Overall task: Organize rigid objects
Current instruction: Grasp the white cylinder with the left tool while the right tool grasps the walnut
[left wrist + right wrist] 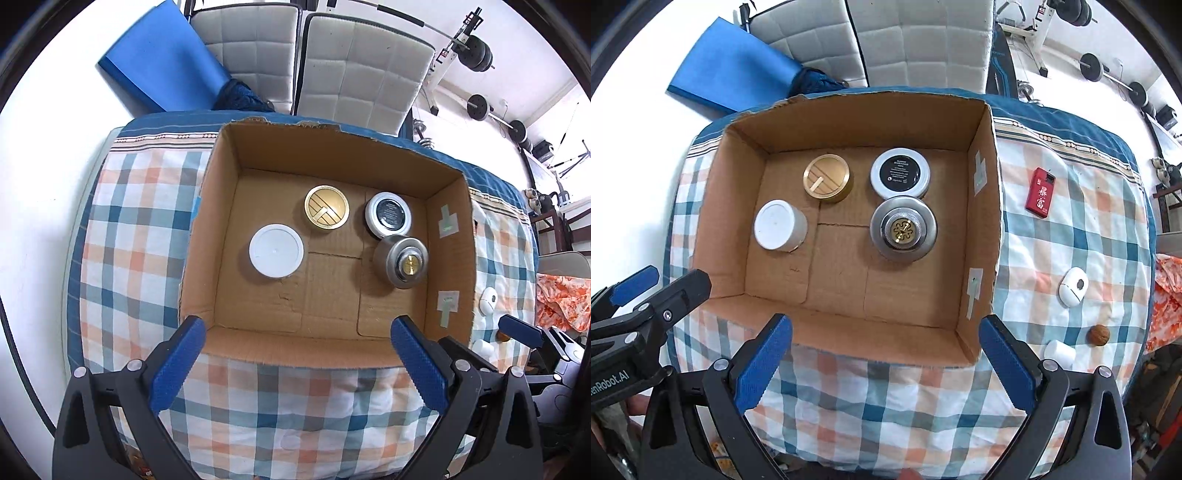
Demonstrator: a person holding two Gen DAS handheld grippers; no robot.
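Note:
An open cardboard box [448, 258] [984, 229] stands on a checked cloth. Inside it are a white jar [276, 251] [779, 226], a gold tin [326, 209] [827, 178], a white-rimmed black tin [388, 215] [900, 172] and a grey metal knob-like tin [401, 262] [904, 229]. On the cloth right of the box lie a red lighter box [1040, 189], a white oval case [1073, 287] [488, 300], a walnut [1099, 335] and a small white cylinder [1059, 353]. My left gripper [299, 328] is open and empty above the box's near wall. My right gripper [884, 326] is open and empty there too.
The checked cloth [129, 229] [1071, 236] covers a table with rounded edges. Two white padded chairs [354, 70] and a blue mat [162, 62] stand behind it. Gym weights [480, 107] are at the back right. An orange cloth [561, 299] lies at the right.

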